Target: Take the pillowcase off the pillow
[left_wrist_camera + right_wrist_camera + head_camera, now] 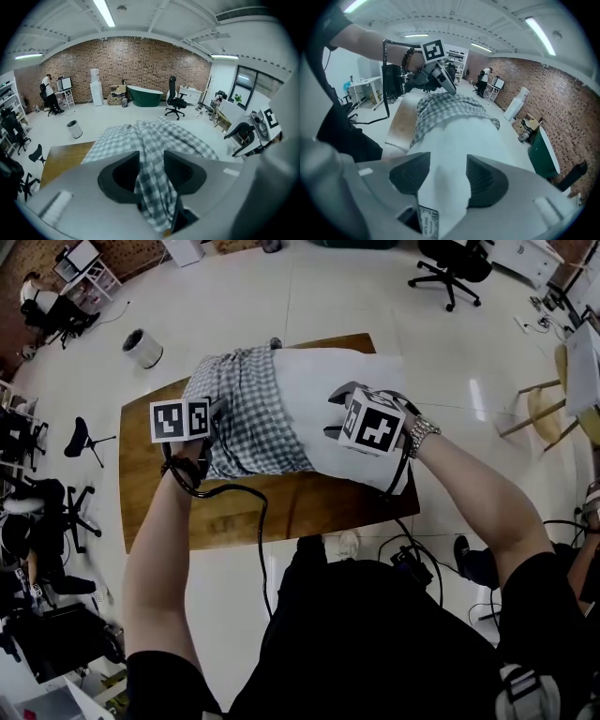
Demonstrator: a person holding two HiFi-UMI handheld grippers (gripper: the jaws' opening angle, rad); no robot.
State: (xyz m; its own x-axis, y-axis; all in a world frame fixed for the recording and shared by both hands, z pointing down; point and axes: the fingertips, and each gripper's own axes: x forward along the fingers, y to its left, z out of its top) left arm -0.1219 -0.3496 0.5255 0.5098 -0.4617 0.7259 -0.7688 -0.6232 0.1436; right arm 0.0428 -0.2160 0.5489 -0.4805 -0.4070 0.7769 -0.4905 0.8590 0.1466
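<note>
With jaws of left gripper (151,159) clenching checked pillowcase (239,413) at left; with jaws of right gripper (448,164) grasping white pillow (323,390) at right, over wooden table (234,512).

Only print: the small sewn-in tag (427,221) at the pillow (459,140) corner, right gripper view. It looks like "DEEP SLEEP", but it's too small to be sure. The left cube (181,419) and right cube (373,424) carry black-and-white square code patterns, no letters. Nothing else legible.
</note>
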